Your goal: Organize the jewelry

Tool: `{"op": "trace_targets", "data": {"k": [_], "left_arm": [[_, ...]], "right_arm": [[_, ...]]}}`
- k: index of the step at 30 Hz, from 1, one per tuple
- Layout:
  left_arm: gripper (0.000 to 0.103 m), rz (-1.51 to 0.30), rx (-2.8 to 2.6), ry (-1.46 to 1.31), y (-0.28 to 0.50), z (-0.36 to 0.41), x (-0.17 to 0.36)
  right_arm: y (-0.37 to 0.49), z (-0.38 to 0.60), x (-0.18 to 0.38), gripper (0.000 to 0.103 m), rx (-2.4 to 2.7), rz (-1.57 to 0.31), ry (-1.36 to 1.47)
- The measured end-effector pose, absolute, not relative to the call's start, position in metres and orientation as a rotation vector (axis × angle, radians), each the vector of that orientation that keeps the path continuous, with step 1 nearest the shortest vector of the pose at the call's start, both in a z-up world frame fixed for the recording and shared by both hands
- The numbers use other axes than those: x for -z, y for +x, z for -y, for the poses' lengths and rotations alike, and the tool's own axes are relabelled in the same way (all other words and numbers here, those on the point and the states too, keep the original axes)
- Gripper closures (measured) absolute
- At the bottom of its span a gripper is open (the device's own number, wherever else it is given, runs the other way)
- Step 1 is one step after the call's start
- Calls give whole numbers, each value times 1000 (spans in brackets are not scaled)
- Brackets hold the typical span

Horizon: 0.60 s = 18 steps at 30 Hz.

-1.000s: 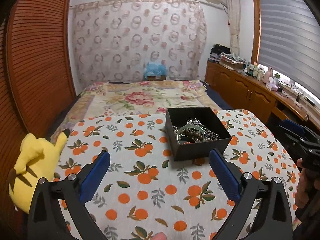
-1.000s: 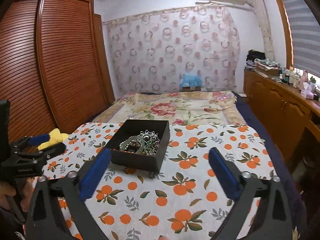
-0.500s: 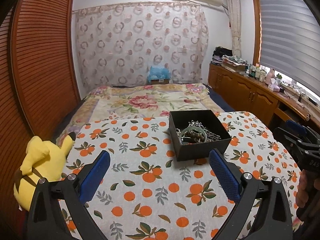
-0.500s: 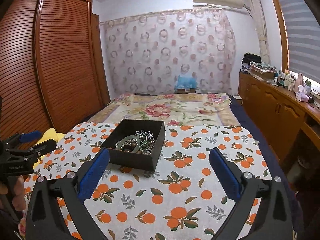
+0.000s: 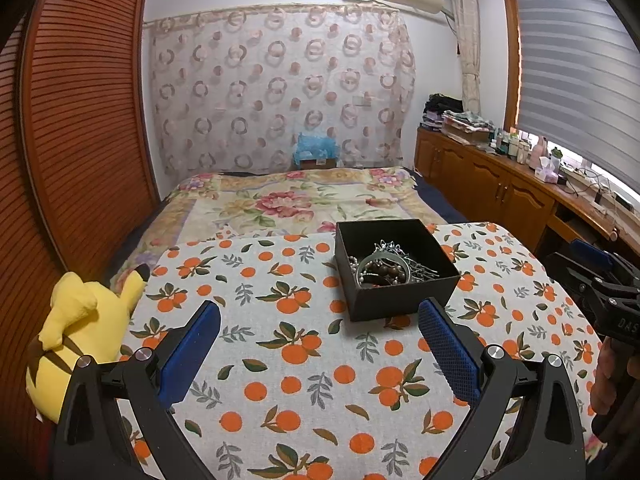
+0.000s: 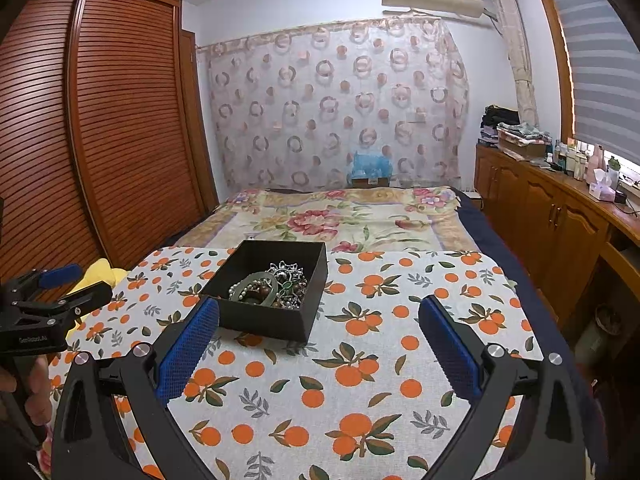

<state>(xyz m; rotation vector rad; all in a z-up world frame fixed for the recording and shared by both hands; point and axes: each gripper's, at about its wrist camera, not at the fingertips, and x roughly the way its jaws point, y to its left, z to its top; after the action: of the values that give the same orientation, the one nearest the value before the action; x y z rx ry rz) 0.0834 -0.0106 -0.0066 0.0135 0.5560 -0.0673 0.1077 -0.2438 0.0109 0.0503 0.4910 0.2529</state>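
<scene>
Here, a tabletop [image 5: 304, 364] covered in a white cloth printed with oranges and leaves stands at the foot of a bed [image 5: 296, 204] with a floral cover. On the cloth sits an open black box [image 5: 396, 268], and inside it lies a tangle of jewelry [image 5: 386, 268]: a pale green bangle, dark brown beads and silvery pieces.

The left tongs [image 5: 318, 338] hover above the cloth on the near side of the box, their blue-padded jaws spread wide apart and holding nothing. The right tongs [image 6: 318, 338] hover likewise, jaws wide and empty, with the box just beyond the left pad. Each tool shows at the edge of the other's view, gripped by a hand.

A yellow plush toy [image 5: 76, 328] lies at the left edge of the tabletop, beside a slatted wooden wardrobe [image 5: 80, 140]. A patterned curtain [image 5: 280, 92] covers the far wall.
</scene>
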Motion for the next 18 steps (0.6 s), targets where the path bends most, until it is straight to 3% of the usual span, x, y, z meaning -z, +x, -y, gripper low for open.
{"op": "trace_targets", "data": {"k": [18], "left_arm": [[8, -549, 68, 14, 82, 13, 6]], "right_arm": [[108, 245, -11, 2, -253, -490, 51]]}}
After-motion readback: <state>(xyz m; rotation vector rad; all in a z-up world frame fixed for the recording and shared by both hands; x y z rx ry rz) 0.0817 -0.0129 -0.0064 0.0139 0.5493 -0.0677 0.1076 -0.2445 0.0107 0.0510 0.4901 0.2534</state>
